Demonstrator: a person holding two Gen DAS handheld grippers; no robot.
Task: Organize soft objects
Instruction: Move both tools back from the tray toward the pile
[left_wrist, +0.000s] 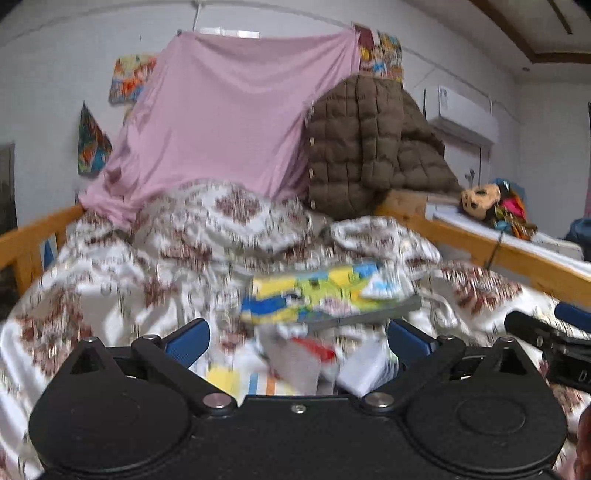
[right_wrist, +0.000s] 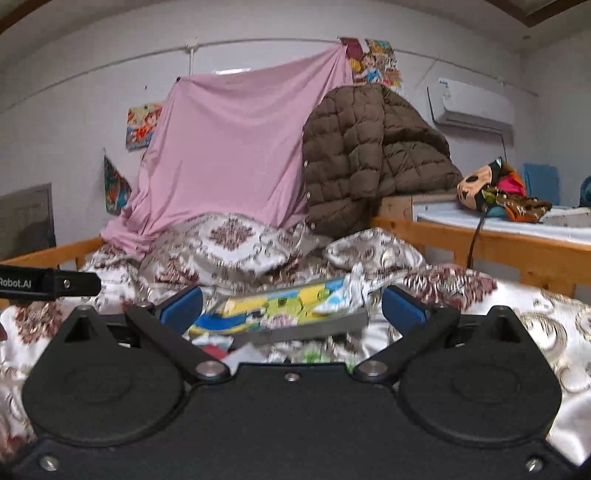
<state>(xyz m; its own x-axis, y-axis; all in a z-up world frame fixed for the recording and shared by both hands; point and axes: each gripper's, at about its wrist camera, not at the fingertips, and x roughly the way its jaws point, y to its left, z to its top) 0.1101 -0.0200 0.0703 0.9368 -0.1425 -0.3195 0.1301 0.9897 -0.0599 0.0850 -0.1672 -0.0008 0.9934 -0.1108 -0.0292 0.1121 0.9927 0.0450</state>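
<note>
A rumpled white quilt with red-brown patterns (left_wrist: 110, 280) (right_wrist: 236, 240) covers the bed. On it lies a folded yellow, blue and green cartoon cloth (left_wrist: 317, 295) (right_wrist: 280, 306) on a flat grey piece. Below it are more folded fabrics, red, white and striped (left_wrist: 303, 362). My left gripper (left_wrist: 299, 339) is open, its blue fingertips either side of the pile, just short of it. My right gripper (right_wrist: 291, 306) is open, its fingertips flanking the cartoon cloth. Neither holds anything.
A pink sheet (left_wrist: 229, 118) (right_wrist: 236, 147) and a brown puffer jacket (left_wrist: 369, 140) (right_wrist: 369, 155) hang at the bed's head. Wooden bed rails (left_wrist: 498, 251) (right_wrist: 498, 243) run along both sides. A plush toy (left_wrist: 487, 203) (right_wrist: 487, 188) lies on the neighbouring bed.
</note>
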